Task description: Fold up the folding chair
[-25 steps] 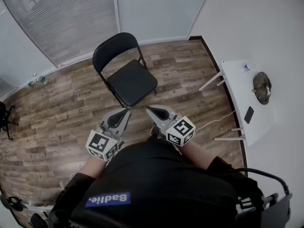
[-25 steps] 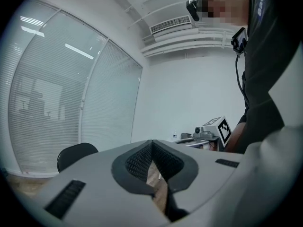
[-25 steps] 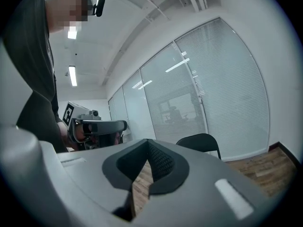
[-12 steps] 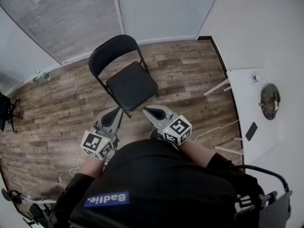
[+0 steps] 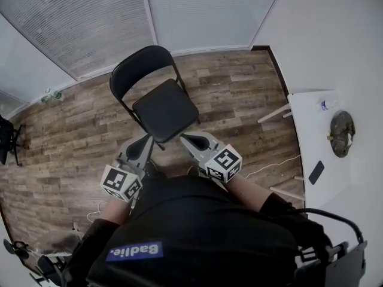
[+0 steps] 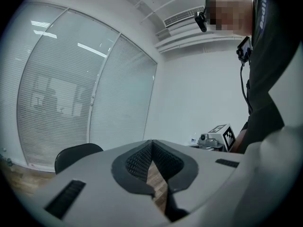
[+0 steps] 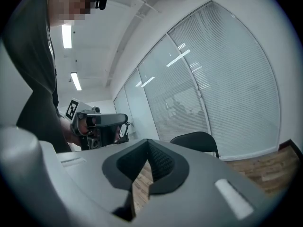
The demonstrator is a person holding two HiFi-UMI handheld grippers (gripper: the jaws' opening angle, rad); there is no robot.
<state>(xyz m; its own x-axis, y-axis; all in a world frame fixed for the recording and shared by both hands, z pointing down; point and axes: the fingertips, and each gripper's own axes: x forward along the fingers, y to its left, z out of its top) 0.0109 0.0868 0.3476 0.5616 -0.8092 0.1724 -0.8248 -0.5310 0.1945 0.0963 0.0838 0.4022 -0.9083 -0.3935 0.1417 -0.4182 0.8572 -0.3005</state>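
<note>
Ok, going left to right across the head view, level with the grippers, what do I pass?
First the left gripper → right gripper → white cable on the floor → phone on the white table.

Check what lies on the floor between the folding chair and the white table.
Only bare wood floor separates the folding chair from the white table; the head view shows it.
</note>
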